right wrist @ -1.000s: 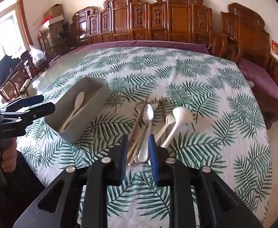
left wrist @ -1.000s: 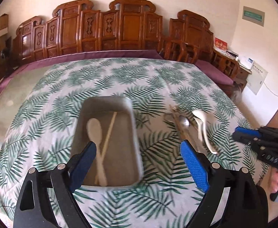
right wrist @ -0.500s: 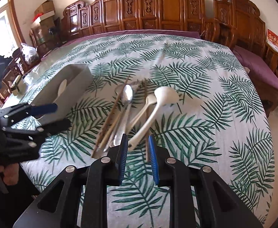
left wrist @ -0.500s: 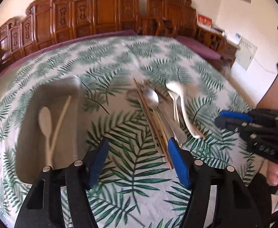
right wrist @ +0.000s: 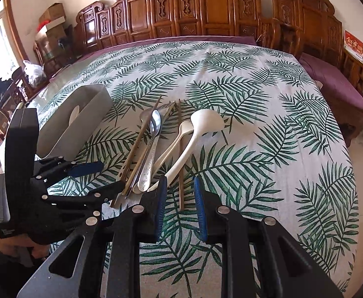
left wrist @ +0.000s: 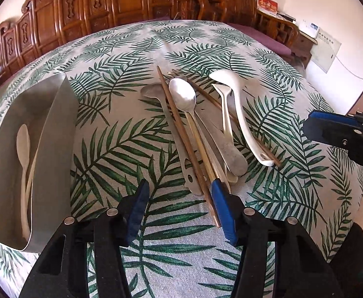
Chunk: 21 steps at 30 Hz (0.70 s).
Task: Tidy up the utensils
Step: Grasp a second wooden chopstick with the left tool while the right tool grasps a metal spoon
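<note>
We are holding our left gripper (left wrist: 179, 198) wide open and empty near crowded utensils (left wrist: 201, 129); our right gripper (right wrist: 179, 198), narrowly open, is straddling a chopstick (right wrist: 181, 173). A grey tray (left wrist: 54, 149) is sitting left.

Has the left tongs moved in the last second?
Yes. The left tongs swung right, from over the grey tray to the handle ends of the loose utensil pile.
</note>
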{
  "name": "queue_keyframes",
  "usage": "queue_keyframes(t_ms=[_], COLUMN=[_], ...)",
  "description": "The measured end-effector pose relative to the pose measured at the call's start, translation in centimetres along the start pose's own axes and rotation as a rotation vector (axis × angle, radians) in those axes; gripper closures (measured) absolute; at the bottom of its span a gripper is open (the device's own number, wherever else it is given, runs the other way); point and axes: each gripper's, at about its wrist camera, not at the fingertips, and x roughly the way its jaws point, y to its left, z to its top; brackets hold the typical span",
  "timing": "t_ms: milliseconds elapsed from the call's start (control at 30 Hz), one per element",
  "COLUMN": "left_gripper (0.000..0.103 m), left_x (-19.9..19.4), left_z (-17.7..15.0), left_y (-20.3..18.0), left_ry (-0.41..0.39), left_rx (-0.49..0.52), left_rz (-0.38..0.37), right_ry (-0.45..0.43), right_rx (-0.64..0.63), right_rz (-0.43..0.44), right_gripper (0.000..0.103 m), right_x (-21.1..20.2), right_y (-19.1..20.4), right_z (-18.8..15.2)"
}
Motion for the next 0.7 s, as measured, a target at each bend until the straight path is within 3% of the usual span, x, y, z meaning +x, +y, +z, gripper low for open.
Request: queue_keyframes(t_ms=[133,367,433,700], left_gripper=[0.064,0.083,0.098,0.099], left_x=[-0.1,-0.5,-0.6,-1.3], left_z=[-0.4,-0.6,-0.6,-0.3], left_y=[-0.5,0.1,0.5,1.5], left_ry=[0.007,0.016,0.020,0.017], left_rx=[0.038,0.024,0.007,-0.022], left_rz=[0.046,0.042,0.038,0.022], right_ry=[0.002,0.003,0.005,0.014], right_rx=[-0.007,-0.014,-0.016,-0.024], right_rz=[0.000,-0.003,-0.005,-0.003], right_gripper=[0.079,0.079,0.079,0.079], right_x=[0.1,0.1,0.1,0.4], right_y=[0.2,0.3,0.3,0.6], right_z=[0.0,0.0,0.0,-0.4])
